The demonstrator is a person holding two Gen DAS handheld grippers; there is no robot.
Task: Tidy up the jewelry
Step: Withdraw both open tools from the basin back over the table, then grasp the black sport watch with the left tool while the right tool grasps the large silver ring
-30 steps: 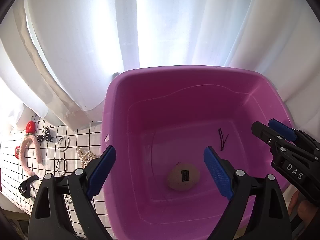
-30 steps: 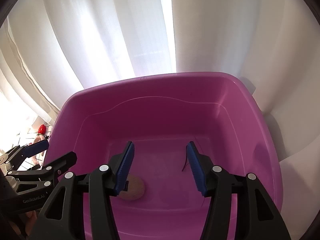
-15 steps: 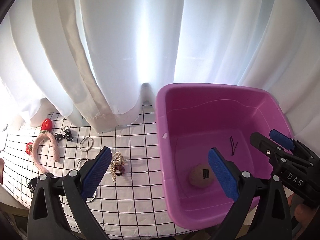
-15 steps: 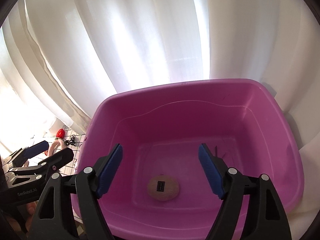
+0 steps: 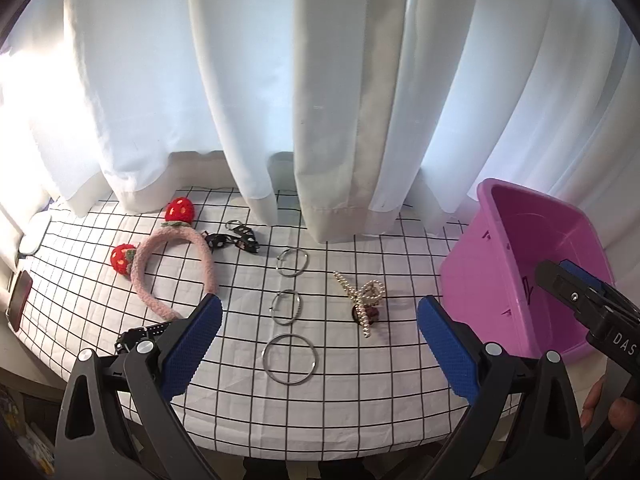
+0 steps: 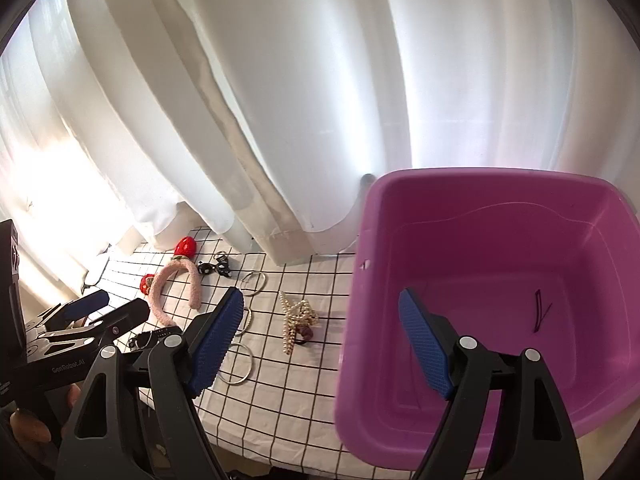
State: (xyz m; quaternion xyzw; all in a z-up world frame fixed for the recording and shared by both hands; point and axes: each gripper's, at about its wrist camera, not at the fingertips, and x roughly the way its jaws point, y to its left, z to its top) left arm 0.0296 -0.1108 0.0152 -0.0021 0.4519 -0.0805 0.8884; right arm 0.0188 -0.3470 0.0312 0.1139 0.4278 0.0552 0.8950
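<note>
Left wrist view: swung off pink bin [image 5: 476,280] to jewelry left of it; pearl clip [image 5: 362,300] near.
L gripper [image 5: 318,340]: jaws wide apart, nothing betw.
R gripper [image 6: 320,340]: jaws were opening, nothing betw.
Meaning: drop prob. done; next pick pending.

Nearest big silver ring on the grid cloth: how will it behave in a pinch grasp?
The large thin silver metal ring looks rigid and light. It lies flat on the white grid-patterned cloth, so pads may skid over it. Smooth metal is probably slippery; set on edge, it would likely roll.
</note>
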